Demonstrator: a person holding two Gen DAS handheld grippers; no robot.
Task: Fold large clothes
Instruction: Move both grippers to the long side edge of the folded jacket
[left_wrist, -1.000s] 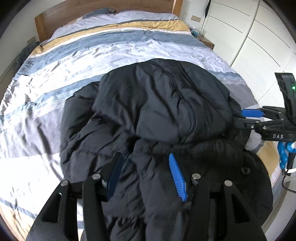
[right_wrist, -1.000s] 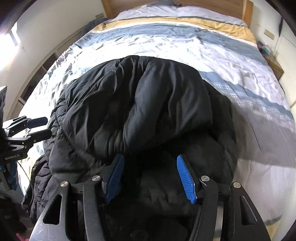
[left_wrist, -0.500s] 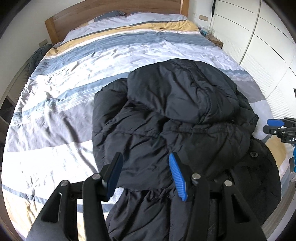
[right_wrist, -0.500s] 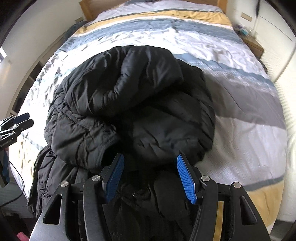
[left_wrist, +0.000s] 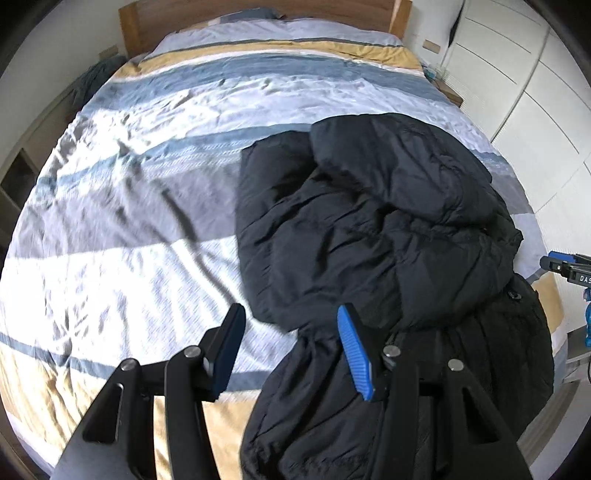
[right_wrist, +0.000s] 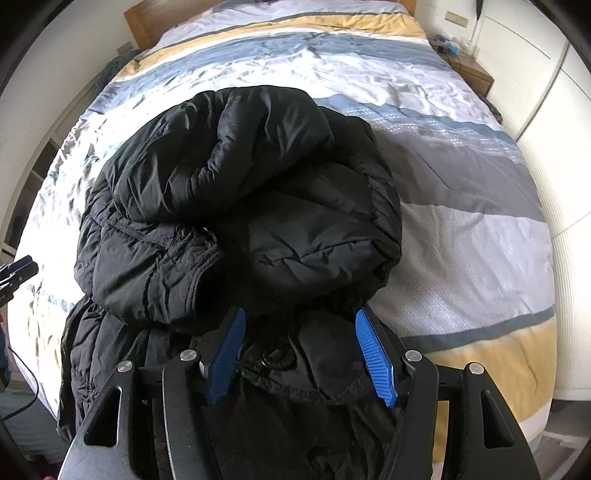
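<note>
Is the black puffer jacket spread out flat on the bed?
No, the black puffer jacket lies bunched in a heap on the striped duvet.

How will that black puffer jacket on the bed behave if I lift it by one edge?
The black puffer jacket will probably flop and unfold, since it lies in loose bunched layers. Its smooth, shiny shell looks slippery. Puffy quilting suggests it's light for its bulk.

Black linkage frames with silver pivot screws; ribbed blue pads (right_wrist: 375, 356); white "DAS" lettering (left_wrist: 584, 279) noted.
</note>
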